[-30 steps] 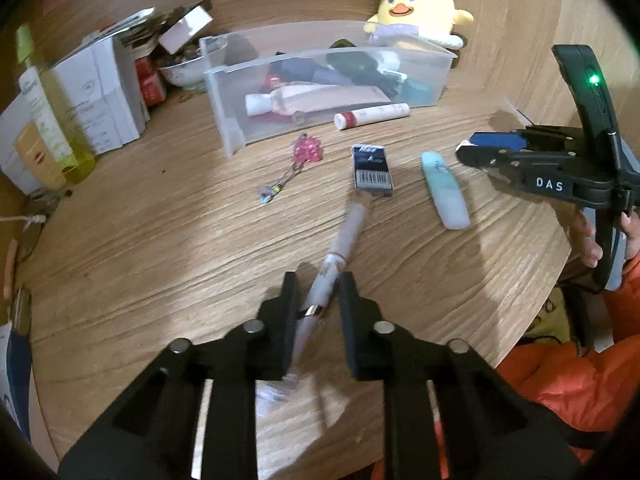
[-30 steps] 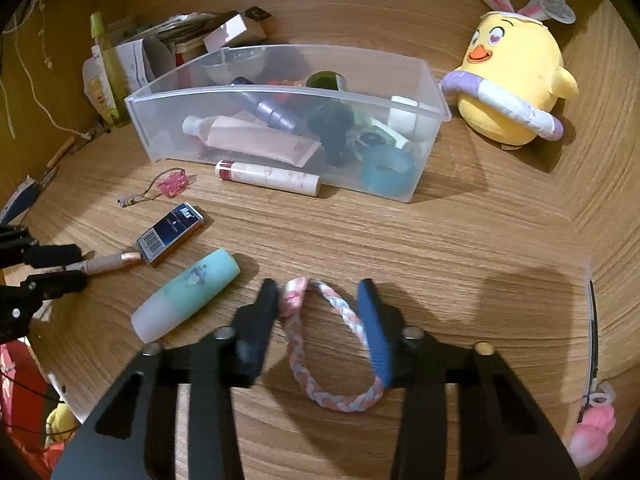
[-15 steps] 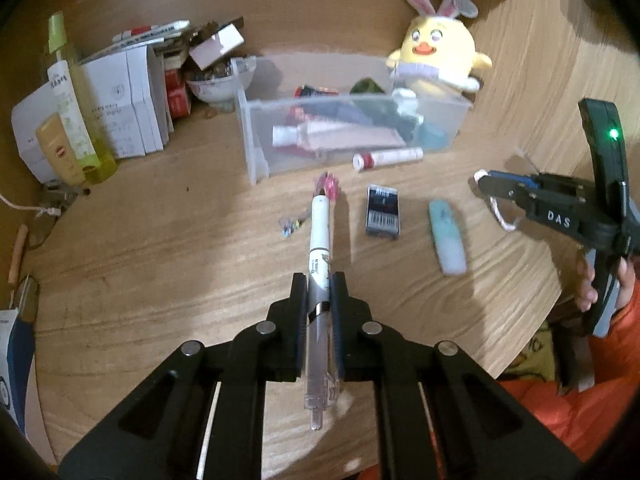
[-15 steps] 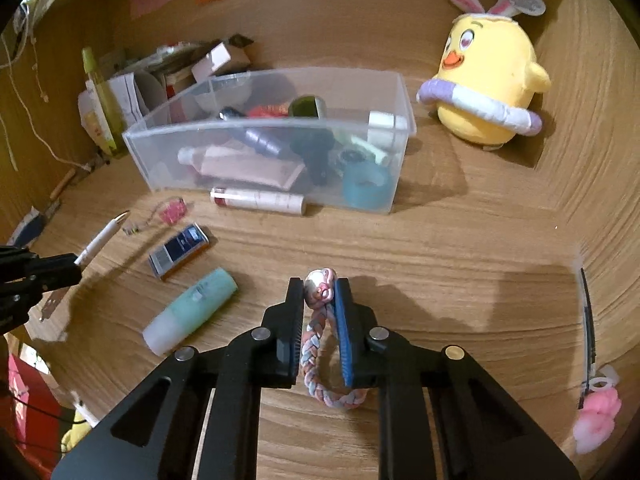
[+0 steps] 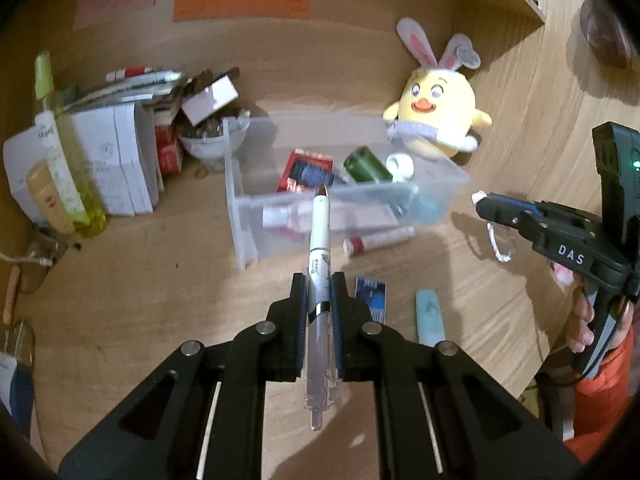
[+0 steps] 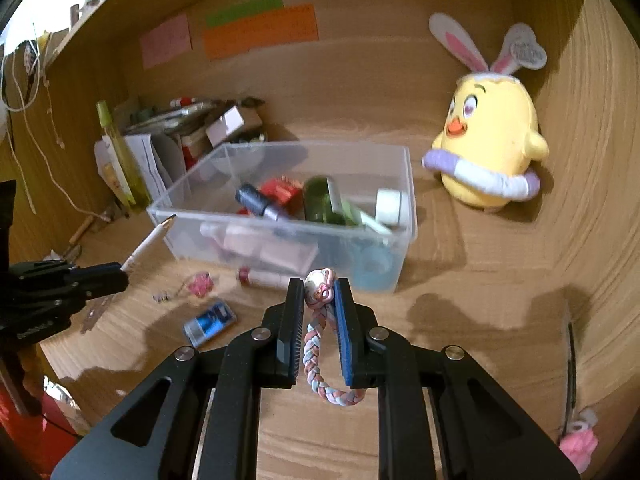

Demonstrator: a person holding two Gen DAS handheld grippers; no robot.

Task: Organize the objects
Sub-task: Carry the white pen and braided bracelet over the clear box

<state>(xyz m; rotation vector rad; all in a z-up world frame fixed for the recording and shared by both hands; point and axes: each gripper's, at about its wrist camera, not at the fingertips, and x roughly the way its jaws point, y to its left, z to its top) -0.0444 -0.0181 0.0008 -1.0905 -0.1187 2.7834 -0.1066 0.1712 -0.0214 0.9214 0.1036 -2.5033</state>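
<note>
The left gripper (image 5: 318, 280) is clamped on a white-barrelled pen w/ clear rear end (image 5: 319, 248), lifted off the wooden desk (image 5: 120, 300); the pen runs lengthwise between the fingers, tip pointing fwd toward the clear plastic storage bin (image 5: 240, 216). In the right wrist view the same pen (image 6: 150, 242) sticks out of the left gripper (image 6: 116, 278) at the left edge, tip near the bin's front-left corner.

The right gripper (image 6: 318, 292) is closed tight on a braided pink/blue/white hair tie (image 6: 316, 344), pinching its knotted end at the fingertips; the rest of the loop hangs below between the fingers, off the desk. In the left wrist view the right gripper (image 5: 482, 204) is held to the right of the bin, loop dangling under it.

The bin holds tubes, a dark green bottle (image 6: 320, 198), a red packet (image 5: 306, 170) & other bits. Lying on the desk in front of it: a red-capped white tube (image 5: 378, 238) just beside the front wall, a small blue/black box (image 5: 371, 296), a pale teal capped tube (image 5: 429, 316), a pink charm on a chain (image 6: 198, 284). A yellow chick plush w/ bunny ears (image 6: 490, 152) sits to the right of and behind the bin.
</note>
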